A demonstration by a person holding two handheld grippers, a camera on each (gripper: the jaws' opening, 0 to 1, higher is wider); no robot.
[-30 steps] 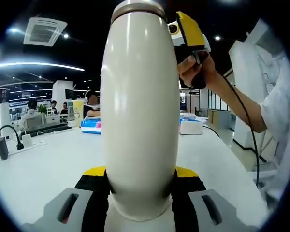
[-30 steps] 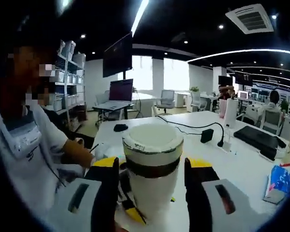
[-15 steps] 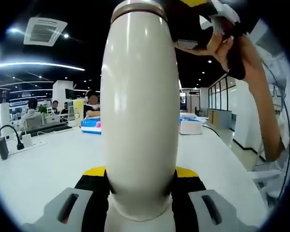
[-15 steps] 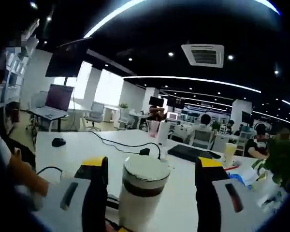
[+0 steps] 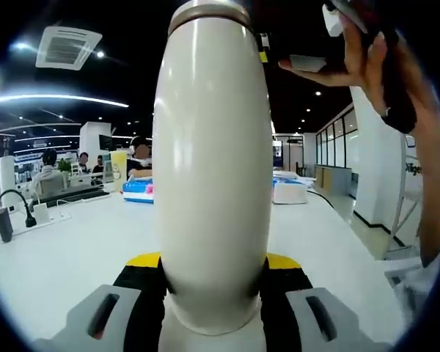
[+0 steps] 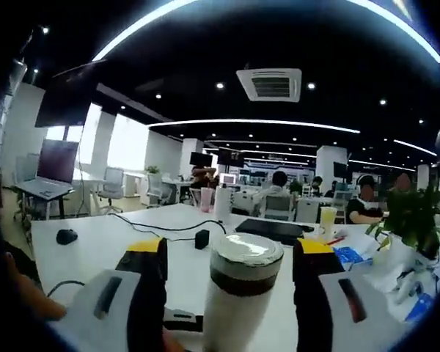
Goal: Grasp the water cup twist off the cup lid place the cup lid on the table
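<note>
Water cup [image 5: 211, 169], cream-white and upright, is seen held at its base between the jaws of the left hand-held gripper [image 5: 211, 282], which are closed against its sides; in the right gripper view the same cup [image 6: 238, 308] is seen from higher up, standing between the jaws of the right hand-held gripper [image 6: 227, 268], which are spread wide and kept clear of it on both sides. A dark band is worn below the cup lid [image 6: 246, 249], which is seated on the cup. The room is a large open office with a dark ceiling, strip lights and a ceiling vent [image 6: 270, 83]. A long white surface [image 5: 73, 253] is spread beneath the cup, carrying a black cable [image 6: 177, 226], a mouse [image 6: 66, 236] and a blue packet [image 5: 138, 189]. A hand [image 5: 381, 66] is raised at the upper right of the left gripper view.
</note>
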